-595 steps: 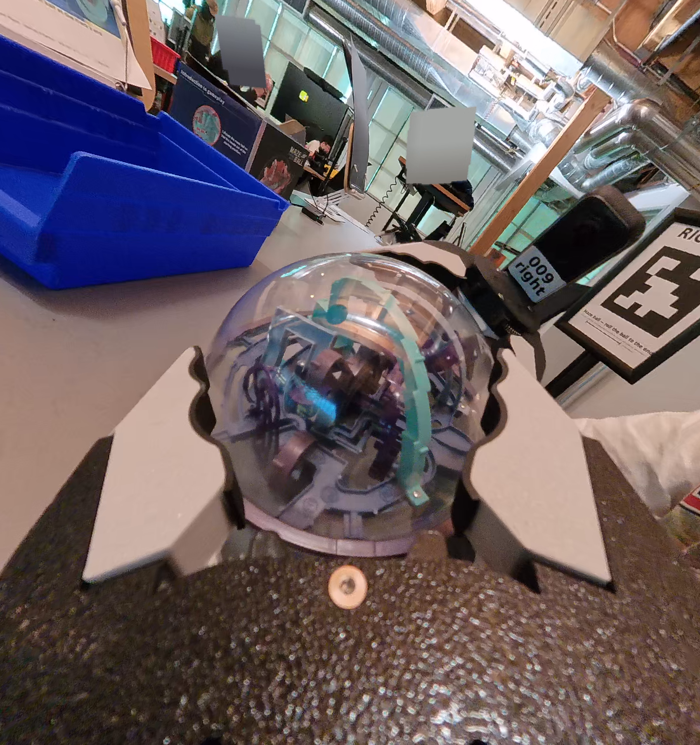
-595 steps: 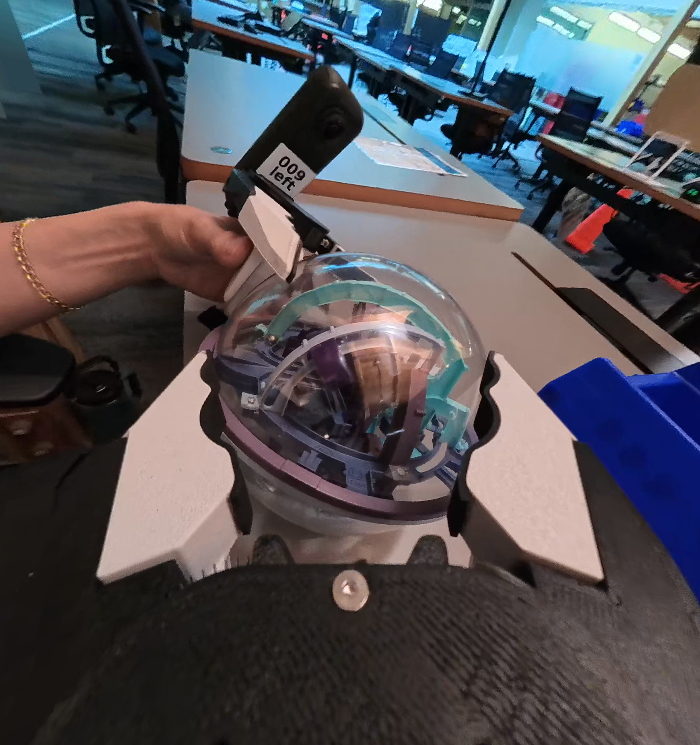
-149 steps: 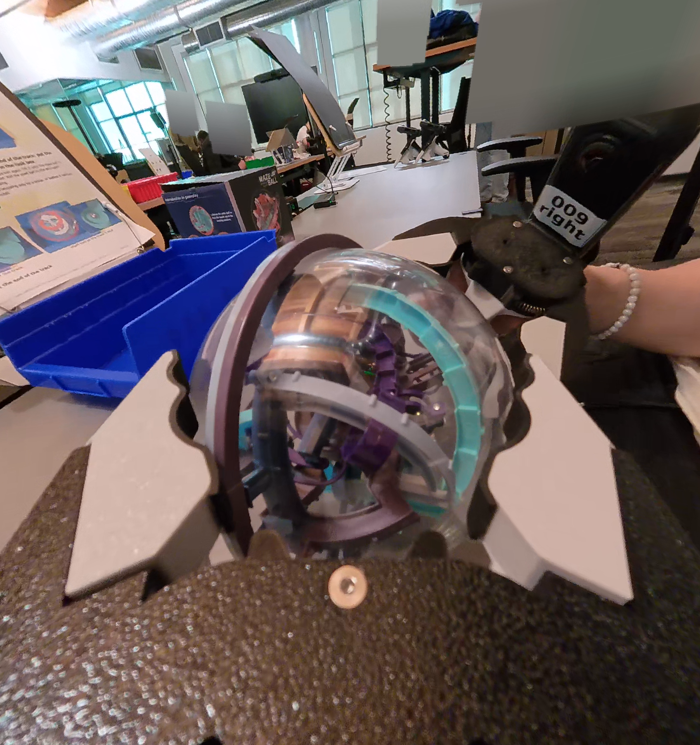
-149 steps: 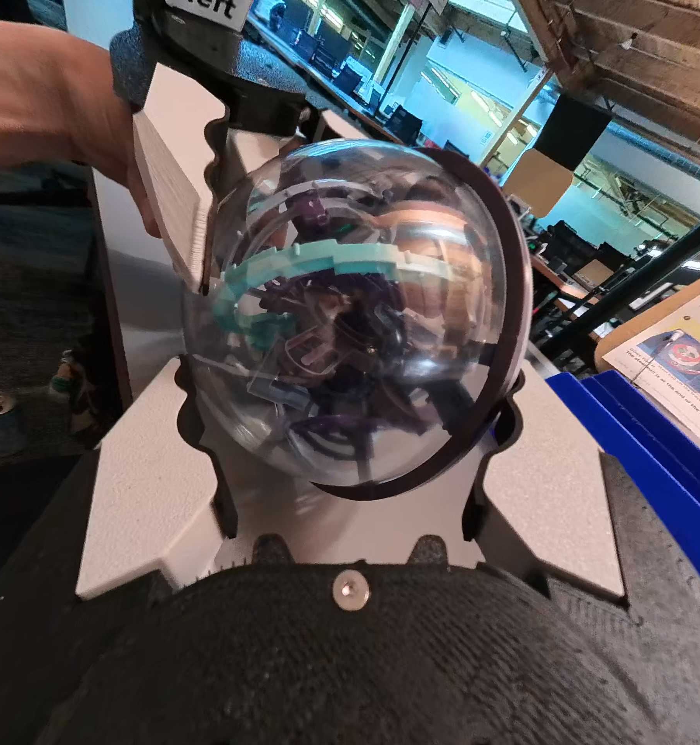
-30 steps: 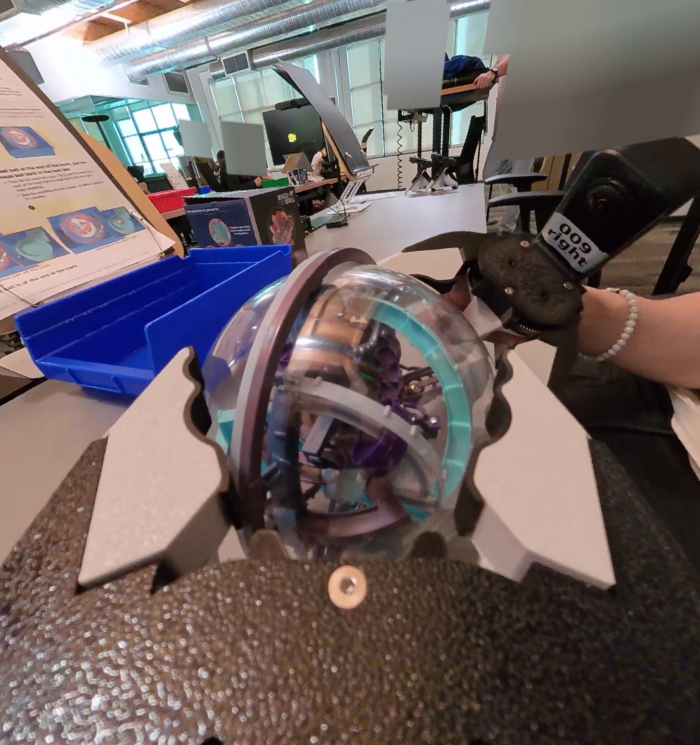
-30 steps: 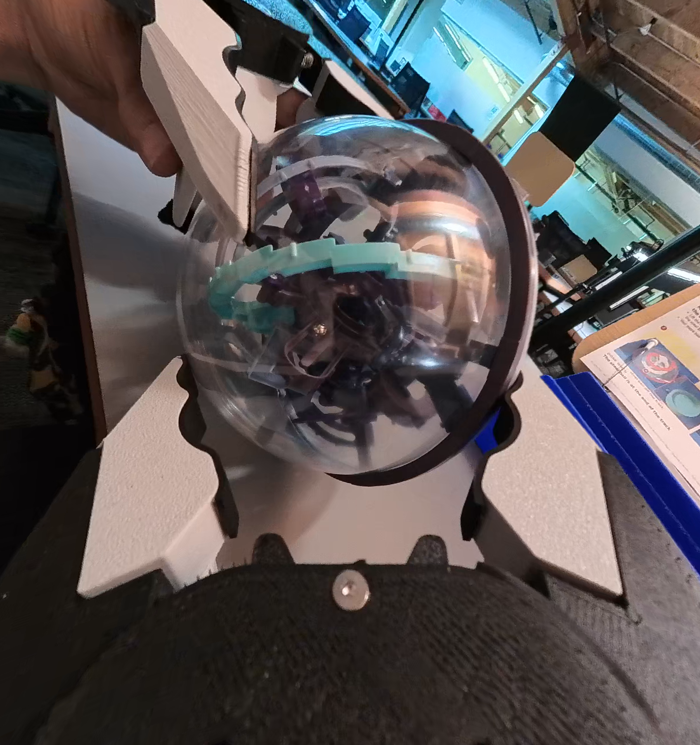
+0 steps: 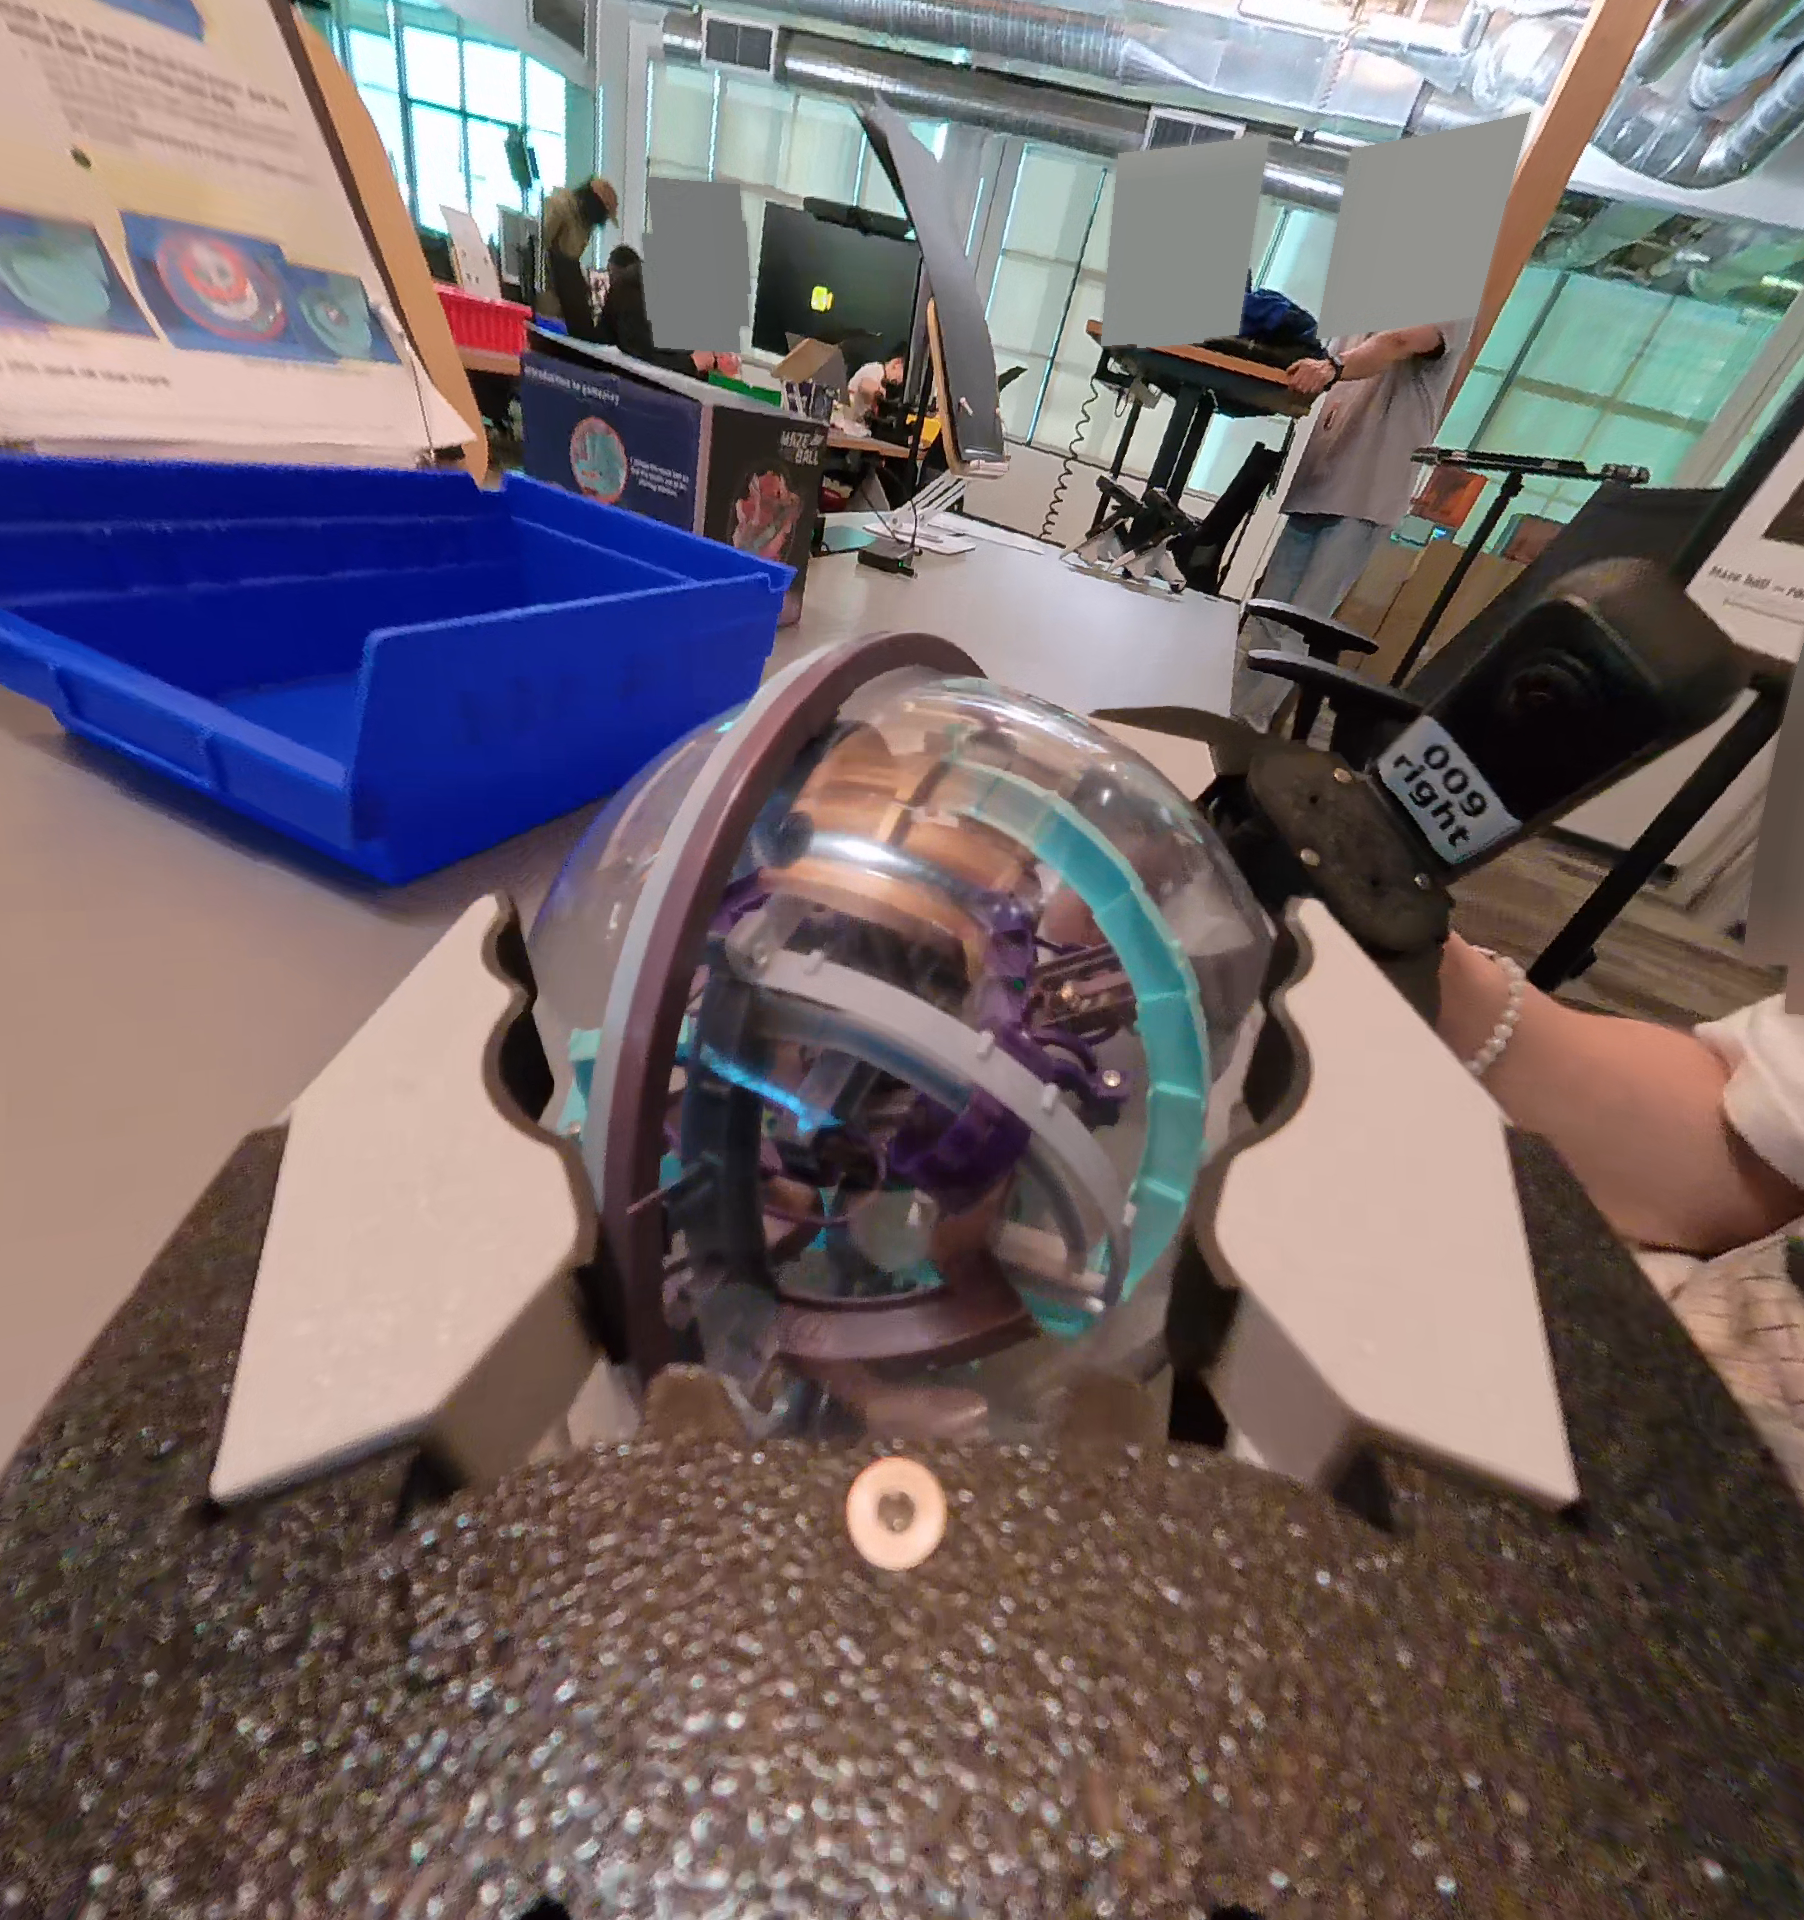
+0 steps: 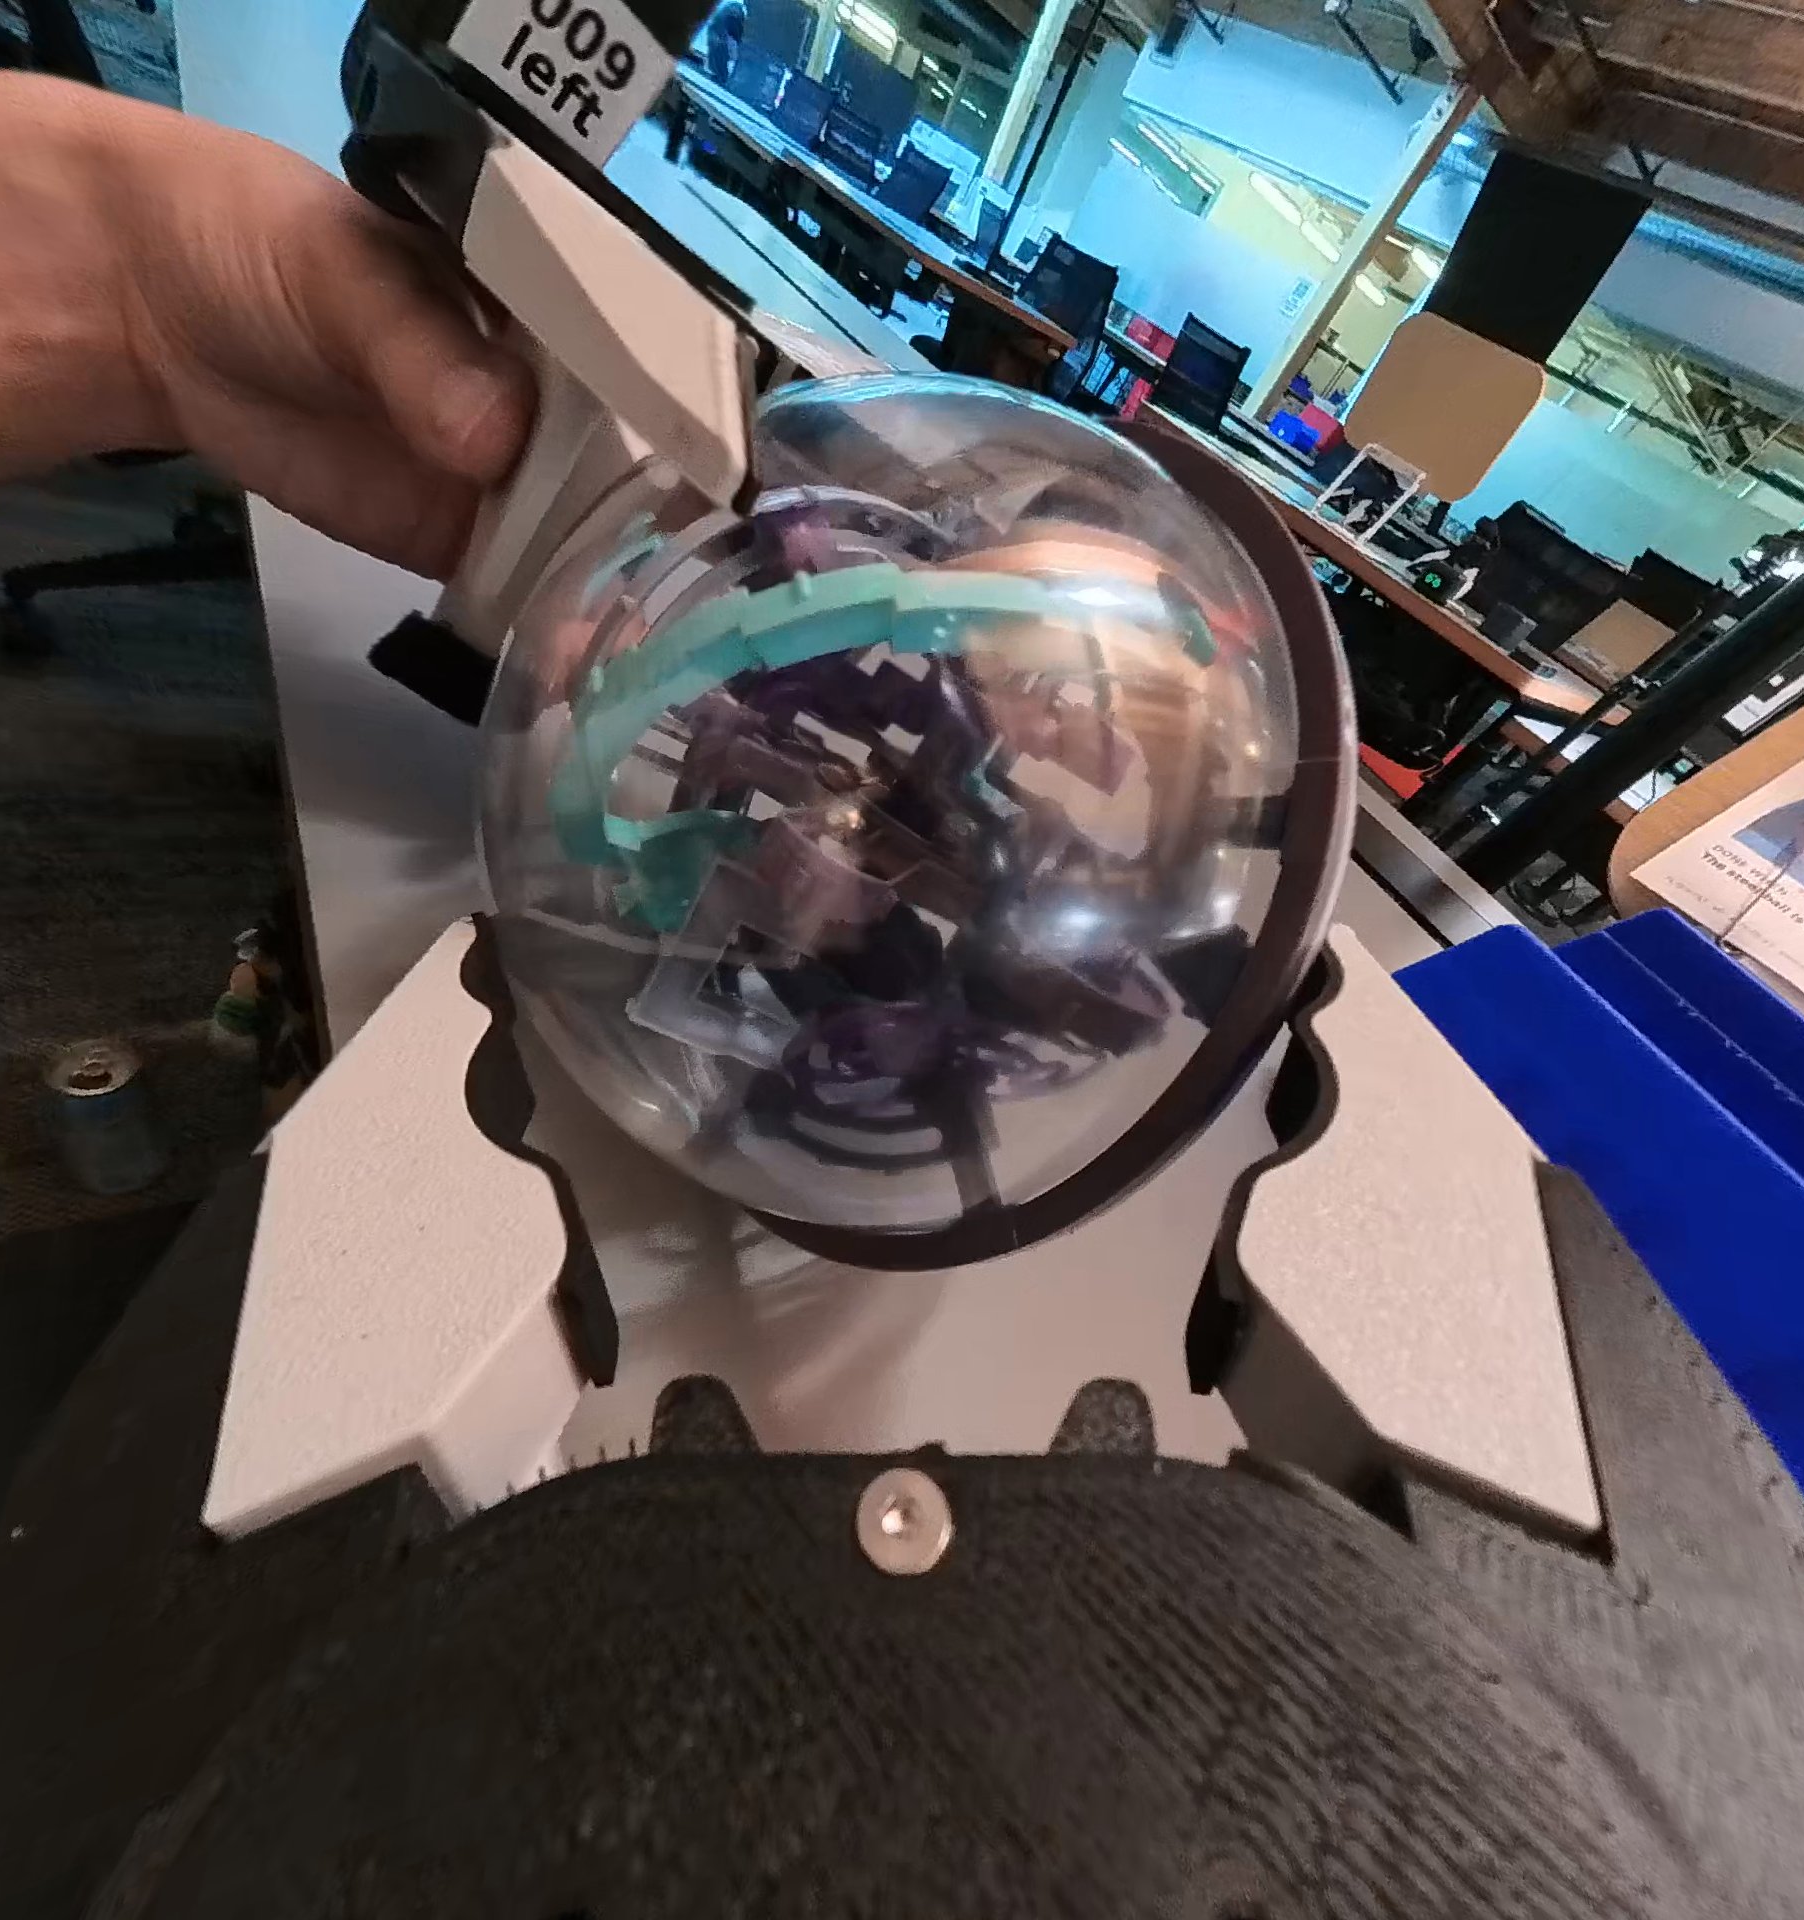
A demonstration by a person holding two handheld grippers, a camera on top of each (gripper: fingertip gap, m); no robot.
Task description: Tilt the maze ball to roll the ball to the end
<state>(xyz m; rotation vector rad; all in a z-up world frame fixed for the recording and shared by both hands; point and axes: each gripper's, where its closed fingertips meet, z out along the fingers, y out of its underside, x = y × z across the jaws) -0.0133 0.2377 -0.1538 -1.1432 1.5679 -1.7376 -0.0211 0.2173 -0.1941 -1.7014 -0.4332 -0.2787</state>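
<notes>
Both the left gripper (image 7: 898, 1039) and right gripper (image 8: 898, 1039) clasp the maze ball (image 7: 908, 1039); only the left view shows the boxed game (image 7: 669, 468).

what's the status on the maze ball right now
Both grippers, left and right, clamped on maze ball. Ball tilted, seam ring near upright. Blue bin alongside, clear.

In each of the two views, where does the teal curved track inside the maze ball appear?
Left wrist view: teal track arcs down the right side of the maze ball.
Right wrist view: teal track runs across the upper left.
Shared landmark: blue bin.
</notes>
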